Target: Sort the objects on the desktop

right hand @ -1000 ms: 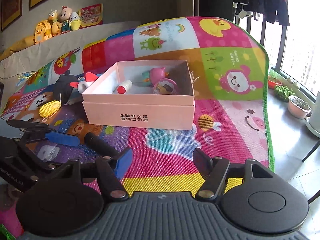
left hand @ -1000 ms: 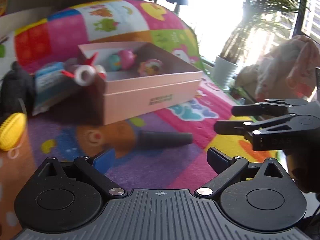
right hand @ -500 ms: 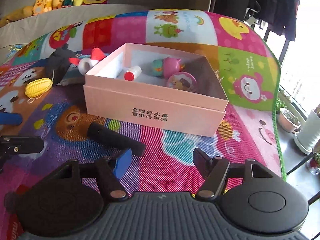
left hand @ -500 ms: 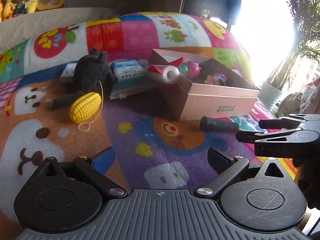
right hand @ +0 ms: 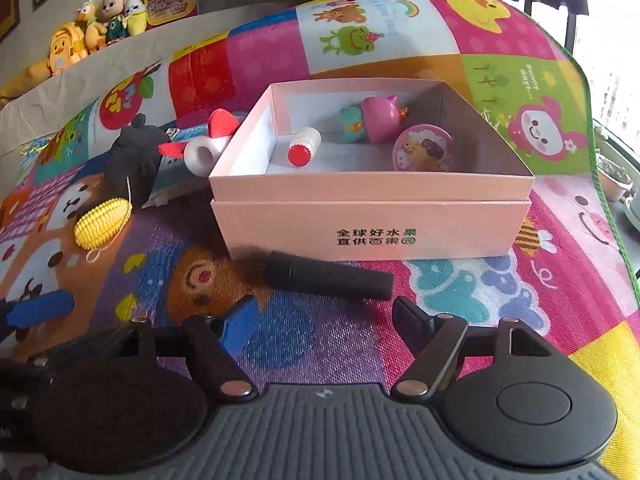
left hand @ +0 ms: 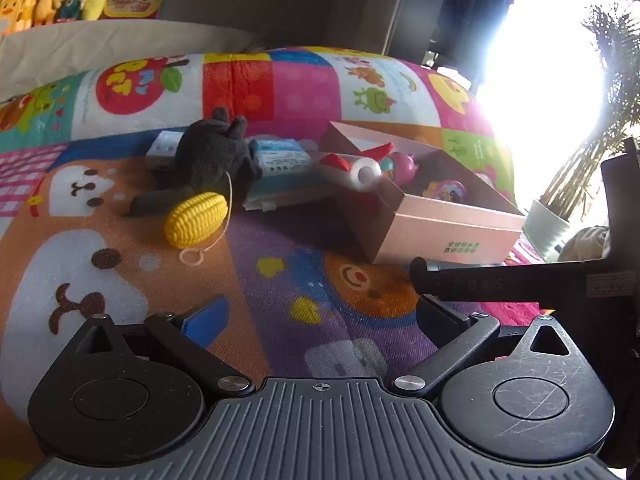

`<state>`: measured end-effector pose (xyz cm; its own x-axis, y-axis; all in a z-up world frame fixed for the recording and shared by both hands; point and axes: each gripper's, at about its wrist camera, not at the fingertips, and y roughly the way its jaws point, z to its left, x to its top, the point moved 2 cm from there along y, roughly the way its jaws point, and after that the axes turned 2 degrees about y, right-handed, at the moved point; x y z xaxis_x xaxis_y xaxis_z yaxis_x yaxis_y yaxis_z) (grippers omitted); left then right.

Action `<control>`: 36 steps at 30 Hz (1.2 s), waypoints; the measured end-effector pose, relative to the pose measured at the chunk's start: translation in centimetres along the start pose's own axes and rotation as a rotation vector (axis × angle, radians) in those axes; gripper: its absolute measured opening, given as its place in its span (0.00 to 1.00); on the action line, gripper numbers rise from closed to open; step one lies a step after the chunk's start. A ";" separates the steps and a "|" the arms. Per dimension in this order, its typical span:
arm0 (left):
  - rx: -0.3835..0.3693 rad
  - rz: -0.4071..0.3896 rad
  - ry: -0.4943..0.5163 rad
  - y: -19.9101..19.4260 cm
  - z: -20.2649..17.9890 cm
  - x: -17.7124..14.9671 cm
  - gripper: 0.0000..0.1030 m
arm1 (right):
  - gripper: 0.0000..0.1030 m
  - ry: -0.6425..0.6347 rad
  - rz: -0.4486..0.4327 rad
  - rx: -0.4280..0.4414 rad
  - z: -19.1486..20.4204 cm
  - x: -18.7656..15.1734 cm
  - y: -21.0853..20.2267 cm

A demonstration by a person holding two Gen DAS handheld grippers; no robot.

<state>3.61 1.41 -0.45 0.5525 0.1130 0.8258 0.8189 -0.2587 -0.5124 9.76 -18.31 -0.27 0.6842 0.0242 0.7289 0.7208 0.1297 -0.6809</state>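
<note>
Black cylindrical tube (right hand: 328, 276) now lies centre frame, just ahead of the right gripper (right hand: 324, 316), nearer than a second ago; its fingers are spreading, nothing between. Left gripper (left hand: 320, 320) spread, empty. Pink cardboard box (right hand: 372, 220) directly behind; pickup looks imminent.
</note>
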 end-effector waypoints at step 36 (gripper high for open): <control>0.040 0.059 0.125 0.6 -1.8 -0.2 1.00 | 0.72 -0.213 -0.334 0.121 -0.4 12.1 -9.2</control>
<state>3.72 -0.55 -0.52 0.5780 -0.0225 0.8158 0.7926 -0.2225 -0.5677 11.44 -19.60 14.81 0.3676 0.1641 0.9154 0.8721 0.2809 -0.4006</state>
